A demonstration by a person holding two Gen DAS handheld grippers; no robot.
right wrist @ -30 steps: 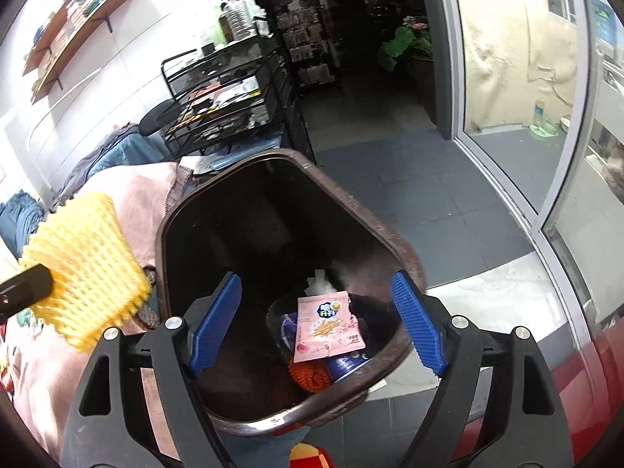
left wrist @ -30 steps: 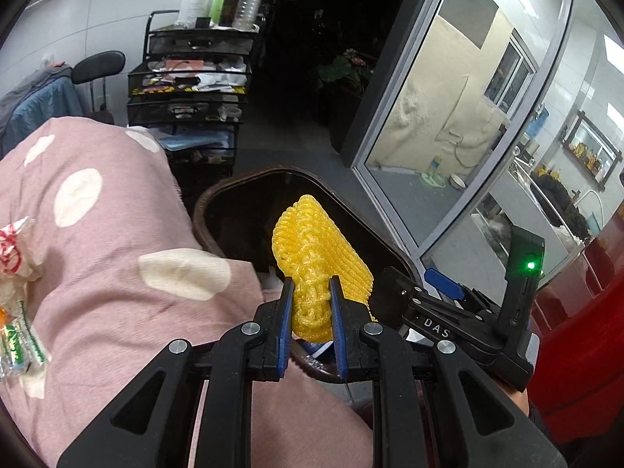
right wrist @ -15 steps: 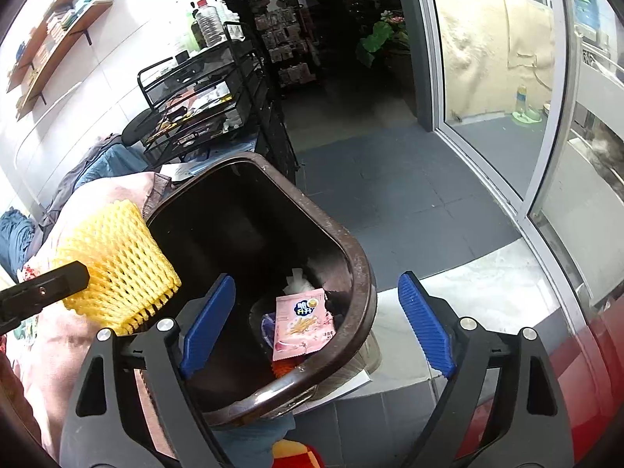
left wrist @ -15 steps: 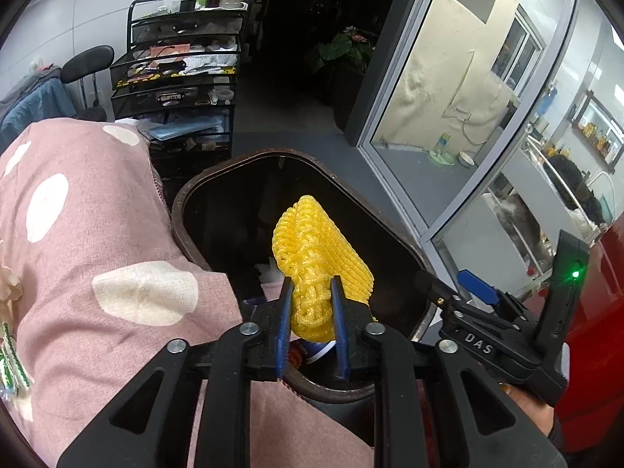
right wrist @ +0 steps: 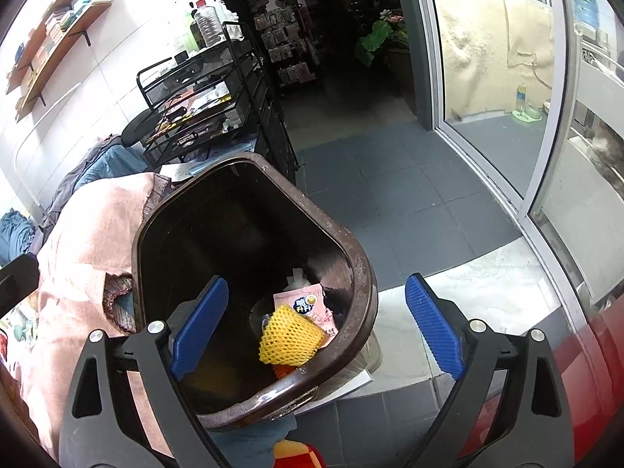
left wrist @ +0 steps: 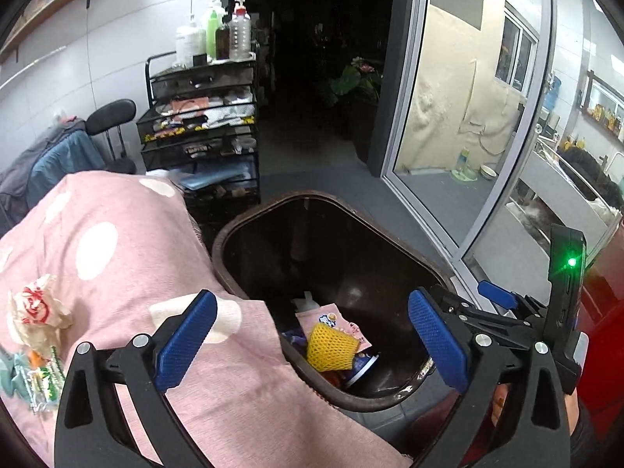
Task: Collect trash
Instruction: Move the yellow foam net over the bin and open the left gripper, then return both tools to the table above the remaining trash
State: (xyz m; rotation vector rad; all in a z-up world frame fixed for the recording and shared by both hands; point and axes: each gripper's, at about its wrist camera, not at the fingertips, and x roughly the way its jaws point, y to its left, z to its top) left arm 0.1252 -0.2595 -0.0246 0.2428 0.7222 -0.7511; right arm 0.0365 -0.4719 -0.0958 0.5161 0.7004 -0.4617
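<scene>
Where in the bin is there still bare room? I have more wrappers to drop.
The brown bin is bare along its dark wall toward the pink cloth and the shelf cart. It is crowded at the near corner: yellow foam net on the pink snack packet.

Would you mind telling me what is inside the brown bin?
In the bin: yellow foam net atop a pink snack packet, white paper behind. Whatever lies beneath is mostly covered.
</scene>
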